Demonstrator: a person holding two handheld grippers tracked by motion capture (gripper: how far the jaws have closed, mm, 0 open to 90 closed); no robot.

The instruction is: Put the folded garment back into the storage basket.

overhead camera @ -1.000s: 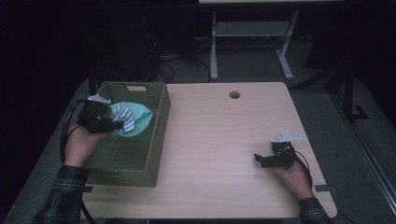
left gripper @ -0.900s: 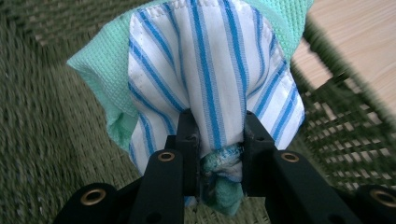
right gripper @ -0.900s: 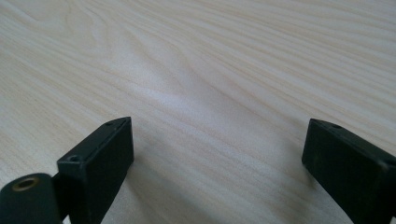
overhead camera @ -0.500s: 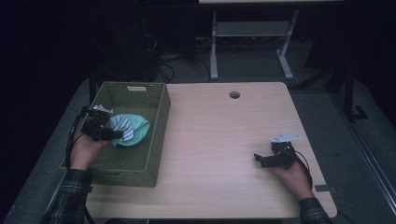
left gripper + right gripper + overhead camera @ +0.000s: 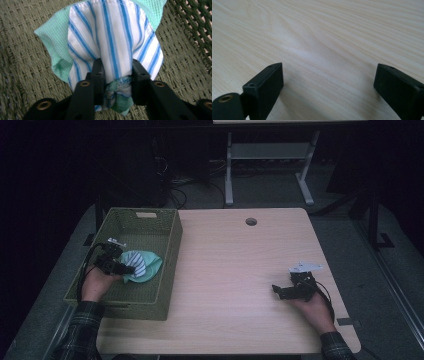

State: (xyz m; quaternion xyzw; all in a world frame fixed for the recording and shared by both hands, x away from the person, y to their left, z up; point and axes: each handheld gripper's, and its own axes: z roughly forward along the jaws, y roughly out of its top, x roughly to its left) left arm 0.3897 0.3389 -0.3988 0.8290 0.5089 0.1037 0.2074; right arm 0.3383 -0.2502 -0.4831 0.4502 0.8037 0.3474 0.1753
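The woven green basket (image 5: 170,245) stands at the left edge of the tabletop (image 5: 235,270), its long side running from the near edge toward the far edge. Inside it, on the woven floor near the middle, lies a bundle of cloths: a white cloth with blue stripes (image 5: 112,37) folded over a mint-green cloth (image 5: 53,40).

The left gripper (image 5: 119,266) reaches into the basket from its left wall. In the left gripper view, the two black jaws stand on either side of a gathered fold of the striped cloth and touch it on both sides. The jaws have just been opening, with the cloth bundle between them; the pads are still against the fabric.

The cable hole (image 5: 251,221) sits near the far edge of the tabletop, close to its middle.

The right gripper (image 5: 286,291) rests low over the bare wood near the right edge, toward the near right corner, well apart from the basket. Its jaws are spread wide, with nothing between them.
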